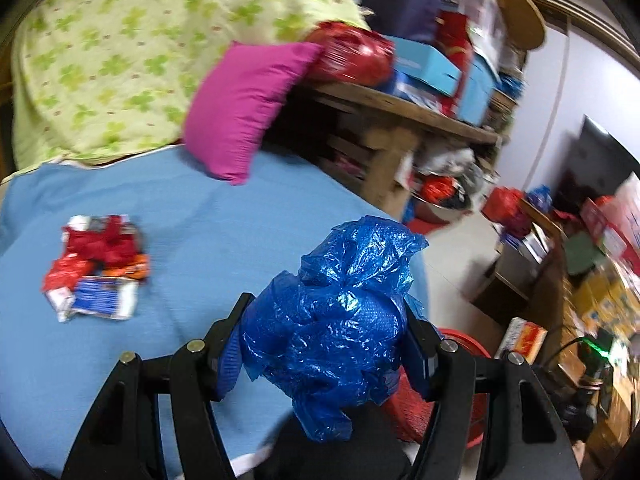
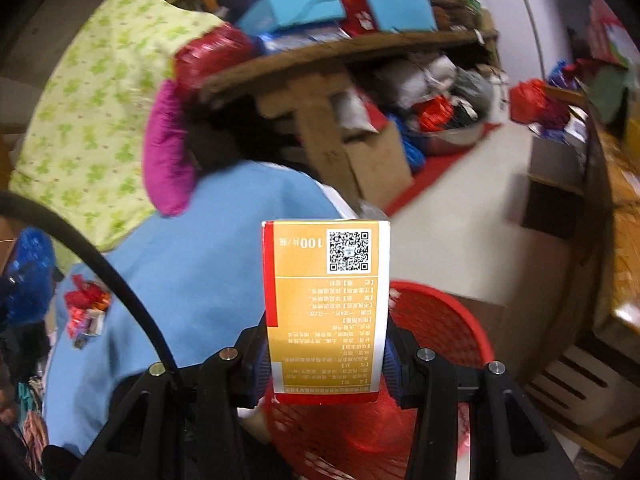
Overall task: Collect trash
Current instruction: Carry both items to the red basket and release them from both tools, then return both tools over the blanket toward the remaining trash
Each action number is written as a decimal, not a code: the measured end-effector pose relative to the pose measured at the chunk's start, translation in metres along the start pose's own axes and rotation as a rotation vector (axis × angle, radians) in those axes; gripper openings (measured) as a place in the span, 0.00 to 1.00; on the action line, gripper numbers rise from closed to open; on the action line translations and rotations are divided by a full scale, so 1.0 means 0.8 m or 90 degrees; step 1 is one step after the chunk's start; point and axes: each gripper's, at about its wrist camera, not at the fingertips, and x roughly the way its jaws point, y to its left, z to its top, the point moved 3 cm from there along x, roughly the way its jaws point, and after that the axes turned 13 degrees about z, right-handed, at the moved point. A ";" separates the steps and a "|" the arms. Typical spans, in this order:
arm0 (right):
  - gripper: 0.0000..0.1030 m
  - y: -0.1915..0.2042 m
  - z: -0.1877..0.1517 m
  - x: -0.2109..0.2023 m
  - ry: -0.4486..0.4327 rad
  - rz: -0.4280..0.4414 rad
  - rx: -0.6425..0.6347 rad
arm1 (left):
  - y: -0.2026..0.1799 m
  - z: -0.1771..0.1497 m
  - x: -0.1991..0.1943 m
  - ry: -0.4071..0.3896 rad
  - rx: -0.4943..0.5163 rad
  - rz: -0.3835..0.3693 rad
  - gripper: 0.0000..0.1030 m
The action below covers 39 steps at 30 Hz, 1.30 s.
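A crumpled blue bag [image 1: 332, 320] is clamped between the jaws of the left gripper [image 1: 324, 344], bulging above and hanging below them. Behind it and to its right, part of a red basket [image 1: 460, 384] is seen on the floor [image 1: 456, 248], past the edge of the bed [image 1: 200, 248]. Ahead and to the left of those jaws, a heap of crushed wrappers [image 1: 96, 268], red, white and blue, is left lying on the blue sheet.

An orange box [image 2: 326, 308] with a QR code and upside-down print is held upright between the jaws of the right gripper [image 2: 326, 364], gripped near its lower end. Directly below and behind it the red basket [image 2: 436, 320] is seen, its mesh rim showing to the right of the box. To the far left of these jaws the wrappers [image 2: 86, 312] are seen on the bed [image 2: 200, 280], and the blue bag [image 2: 30, 272] at the frame's edge. A black cable [image 2: 120, 288] is arched across the left of this view.

Further ahead of both grippers, a magenta pillow [image 1: 248, 108] is leaned against a green-patterned quilt [image 1: 120, 48]. To its right a wooden shelf [image 1: 400, 108] loaded with boxes and red bags is seen.
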 end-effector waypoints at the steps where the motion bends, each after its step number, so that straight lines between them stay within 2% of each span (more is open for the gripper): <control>1: 0.47 -0.008 -0.006 0.002 0.010 -0.008 0.006 | -0.013 -0.003 0.002 0.004 0.011 -0.009 0.66; 7: 0.48 -0.042 -0.035 0.018 0.059 -0.030 0.043 | -0.070 -0.015 0.011 0.023 0.057 -0.048 0.66; 9: 0.54 -0.046 -0.042 0.025 0.081 -0.042 0.048 | -0.083 -0.018 0.013 0.028 0.071 -0.057 0.66; 10: 0.59 -0.049 -0.044 0.026 0.086 -0.050 0.050 | -0.091 -0.019 0.013 0.030 0.078 -0.063 0.66; 12: 0.64 -0.055 -0.045 0.025 0.084 -0.055 0.056 | -0.106 -0.022 0.016 0.034 0.090 -0.071 0.66; 13: 0.67 -0.057 -0.044 0.023 0.080 -0.055 0.061 | -0.112 -0.023 0.018 0.038 0.096 -0.076 0.66; 26: 0.67 -0.072 -0.035 -0.040 -0.047 -0.043 0.086 | -0.204 -0.046 0.063 0.107 0.147 -0.138 0.66; 33: 0.67 -0.079 -0.032 -0.059 -0.078 -0.051 0.089 | -0.243 -0.062 0.093 0.146 0.159 -0.157 0.67; 37: 0.67 -0.084 -0.031 -0.064 -0.088 -0.058 0.093 | -0.258 -0.078 0.109 0.180 0.177 -0.166 0.76; 39: 0.67 -0.084 -0.031 -0.065 -0.088 -0.059 0.094 | -0.260 -0.084 0.114 0.194 0.183 -0.164 0.76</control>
